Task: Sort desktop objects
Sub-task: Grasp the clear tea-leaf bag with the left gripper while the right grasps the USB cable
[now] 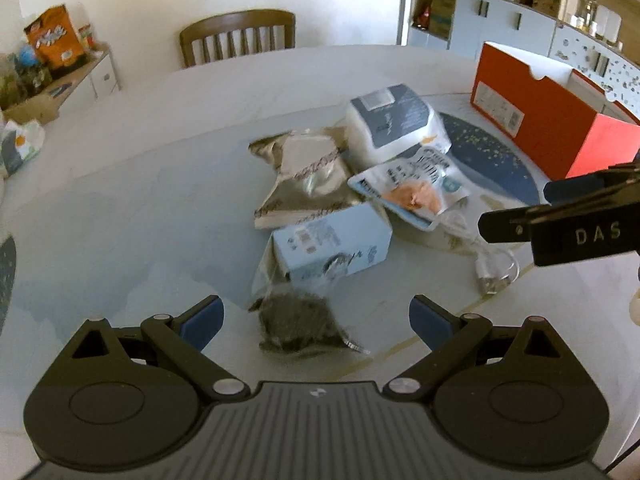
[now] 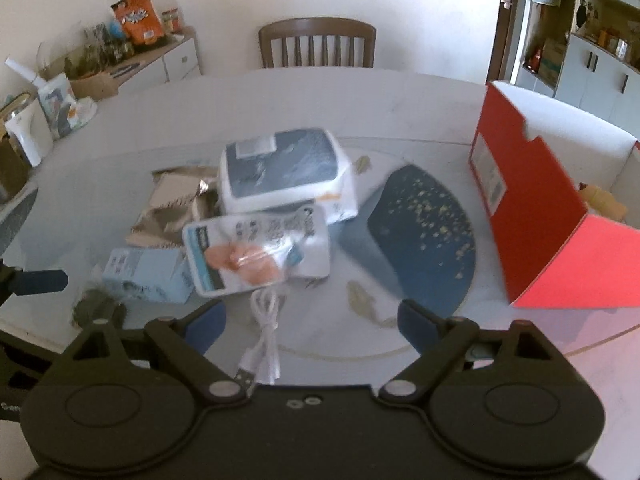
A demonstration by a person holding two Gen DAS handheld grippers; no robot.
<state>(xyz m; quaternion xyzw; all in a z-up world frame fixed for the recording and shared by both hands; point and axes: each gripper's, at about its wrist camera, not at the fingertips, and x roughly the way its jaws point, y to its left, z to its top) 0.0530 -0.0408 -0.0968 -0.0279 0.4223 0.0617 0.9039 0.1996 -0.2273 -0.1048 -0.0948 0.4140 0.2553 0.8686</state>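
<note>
Right wrist | both tongs (image 2: 310,322) (image 1: 316,322) agape, empty | red box (image 2: 532,216) beside right table edge (image 2: 600,340)

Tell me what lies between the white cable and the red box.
In the right wrist view, a dark blue gold-speckled mat lies between the white cable and the red box; otherwise bare table.

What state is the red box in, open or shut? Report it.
Open. The red box has no lid on it; the right wrist view looks over its wall into the white interior, where a yellowish item lies.
</note>
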